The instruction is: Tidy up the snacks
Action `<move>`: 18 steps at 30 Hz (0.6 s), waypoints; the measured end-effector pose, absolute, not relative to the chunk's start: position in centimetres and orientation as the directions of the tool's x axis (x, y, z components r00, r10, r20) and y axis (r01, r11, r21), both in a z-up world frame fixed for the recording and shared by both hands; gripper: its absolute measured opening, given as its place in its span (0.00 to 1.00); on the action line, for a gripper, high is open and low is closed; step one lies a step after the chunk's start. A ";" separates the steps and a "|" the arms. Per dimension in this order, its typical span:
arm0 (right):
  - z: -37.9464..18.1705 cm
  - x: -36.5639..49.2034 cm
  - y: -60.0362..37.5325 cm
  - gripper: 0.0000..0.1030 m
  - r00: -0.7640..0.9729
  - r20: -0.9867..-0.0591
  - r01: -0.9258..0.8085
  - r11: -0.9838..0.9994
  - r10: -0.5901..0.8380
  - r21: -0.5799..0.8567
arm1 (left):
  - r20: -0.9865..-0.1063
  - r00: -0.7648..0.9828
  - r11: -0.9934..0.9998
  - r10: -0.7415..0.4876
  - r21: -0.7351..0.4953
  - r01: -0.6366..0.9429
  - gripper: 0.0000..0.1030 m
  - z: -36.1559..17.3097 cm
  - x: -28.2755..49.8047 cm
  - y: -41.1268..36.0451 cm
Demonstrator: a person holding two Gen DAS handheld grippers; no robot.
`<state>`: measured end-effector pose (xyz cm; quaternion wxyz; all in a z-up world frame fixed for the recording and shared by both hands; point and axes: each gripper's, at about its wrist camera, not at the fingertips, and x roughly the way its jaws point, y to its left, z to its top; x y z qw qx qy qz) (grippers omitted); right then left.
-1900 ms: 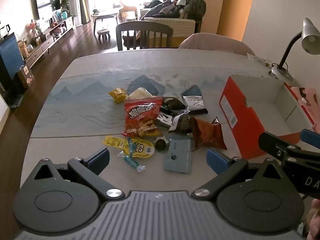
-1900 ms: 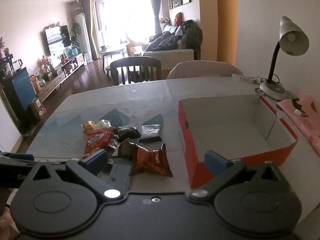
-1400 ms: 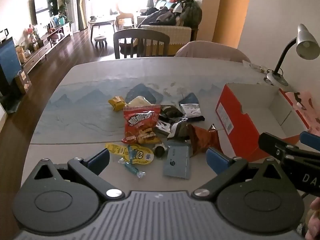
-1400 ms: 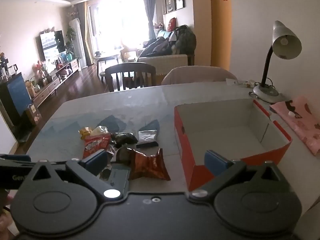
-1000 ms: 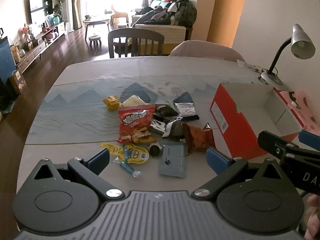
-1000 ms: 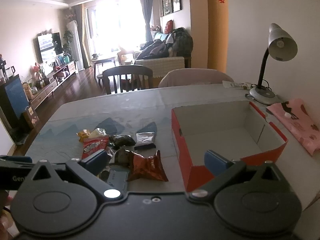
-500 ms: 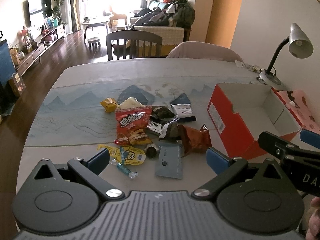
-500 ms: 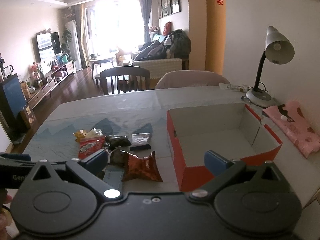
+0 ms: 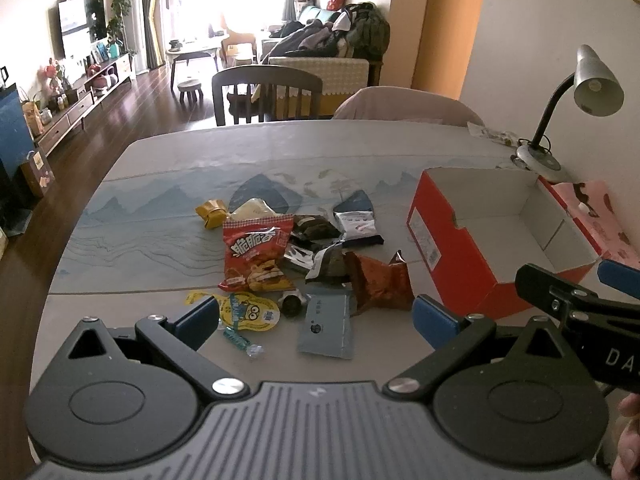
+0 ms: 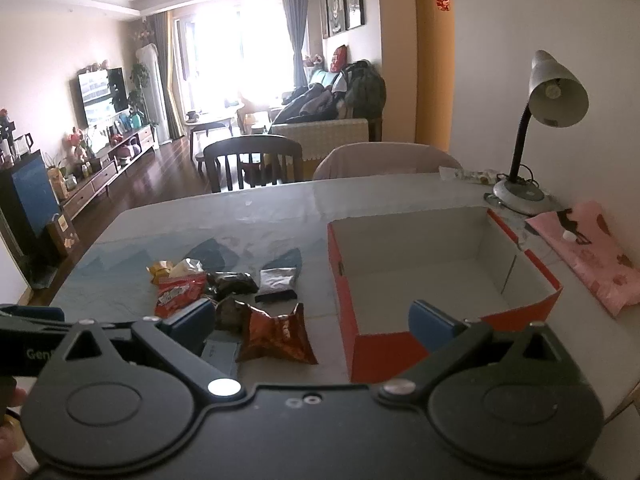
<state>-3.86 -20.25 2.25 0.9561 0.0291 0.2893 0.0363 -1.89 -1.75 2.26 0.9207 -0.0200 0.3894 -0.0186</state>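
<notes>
Several snack packets lie in a heap mid-table: a red chip bag, a brown crinkled bag, a grey flat pouch, a yellow cartoon pack and dark wrappers. An empty red box with a white inside stands to their right, also visible as the red box. My left gripper hovers open above the near edge of the heap, holding nothing. My right gripper is open and empty, between the brown bag and the box.
A desk lamp stands at the table's far right corner, and a pink cloth lies beside the box. Chairs line the far side. The table carries a blue mountain-print cover.
Both grippers have risen and drawn back a little, so the snacks and box look smaller and further away. Nothing on the table has moved.
</notes>
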 end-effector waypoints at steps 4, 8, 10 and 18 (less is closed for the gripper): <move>2.2 -4.0 -20.3 1.00 0.831 -0.549 -0.056 0.995 0.090 0.080 | -0.715 0.697 0.999 -0.047 -0.050 0.015 1.00 2.3 -1.9 -1.9; 2.1 -4.2 -20.3 1.00 0.833 -0.545 -0.060 0.995 0.094 0.079 | -0.717 0.696 0.999 -0.045 -0.051 0.012 1.00 2.3 -2.0 -2.2; 2.2 -4.2 -20.5 1.00 0.833 -0.545 -0.063 0.995 0.097 0.081 | -0.716 0.697 0.999 -0.045 -0.050 0.013 1.00 2.3 -2.0 -2.1; 2.2 -4.1 -20.4 1.00 0.830 -0.549 -0.062 0.994 0.099 0.086 | -0.718 0.695 0.999 -0.044 -0.051 0.011 1.00 2.2 -2.0 -2.0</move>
